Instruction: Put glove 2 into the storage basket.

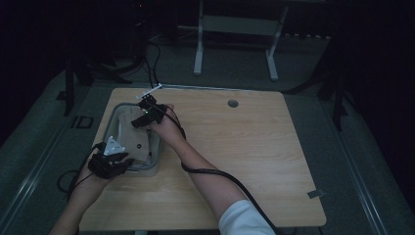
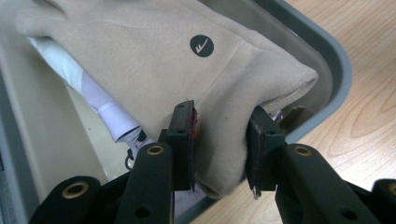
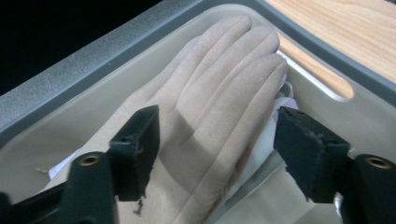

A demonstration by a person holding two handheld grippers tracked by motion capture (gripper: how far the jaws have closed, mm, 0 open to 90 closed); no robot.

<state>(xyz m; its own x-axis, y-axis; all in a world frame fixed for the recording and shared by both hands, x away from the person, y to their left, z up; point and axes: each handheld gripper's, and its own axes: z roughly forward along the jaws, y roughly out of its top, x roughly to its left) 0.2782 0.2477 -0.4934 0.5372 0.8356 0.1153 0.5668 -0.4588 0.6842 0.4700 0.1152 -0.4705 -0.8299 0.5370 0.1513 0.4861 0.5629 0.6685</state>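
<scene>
Glove (image 2: 154, 70) in grey bin (image 2: 334, 60): left gripper (image 2: 219, 140) jaws pinch cuff, right gripper (image 3: 215, 154) jaws wide over fingers.

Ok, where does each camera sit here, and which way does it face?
High view: above the table, looking forward and down; forearms, both hand-held grippers.
Left gripper view: on the left hand-held gripper, jaws around the beige glove's cuff.
Right gripper view: on the right hand-held gripper, jaws apart above the glove's fingers.
All show the grey bin.

Both grippers are built black, brass-ringed screw holes dotted along the jaws — a white sleeve (image 1: 243, 218) is worn, black cable (image 1: 215, 172) trailing.
</scene>
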